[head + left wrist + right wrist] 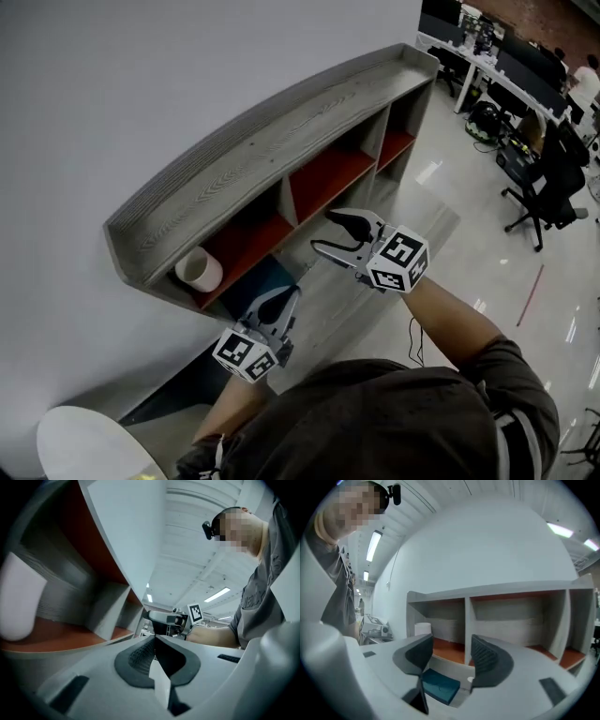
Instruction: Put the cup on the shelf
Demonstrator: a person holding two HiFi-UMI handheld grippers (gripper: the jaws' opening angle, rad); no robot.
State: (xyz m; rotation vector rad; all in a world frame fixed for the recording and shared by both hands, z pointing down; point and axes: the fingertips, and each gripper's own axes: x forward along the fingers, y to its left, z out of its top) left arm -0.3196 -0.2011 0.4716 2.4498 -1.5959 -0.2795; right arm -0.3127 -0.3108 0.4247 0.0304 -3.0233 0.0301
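Note:
A white cup (199, 270) stands upright in the leftmost compartment of the grey shelf (272, 150), on its orange-red floor. In the right gripper view the cup (423, 629) shows far off inside that same compartment, and in the left gripper view it is a blurred white shape (18, 597) at the left edge. My left gripper (281, 298) hangs just in front of the shelf, right of the cup, its jaws shut and empty (153, 639). My right gripper (323, 232) is in front of the middle compartment, open with nothing between its fingers (451, 640).
A blue pad (251, 281) lies low under the shelf's left end. A white wall backs the shelf. A round white table (84, 445) is at the bottom left. Office chairs (548, 183) and desks (506, 66) stand on the glossy floor at the right.

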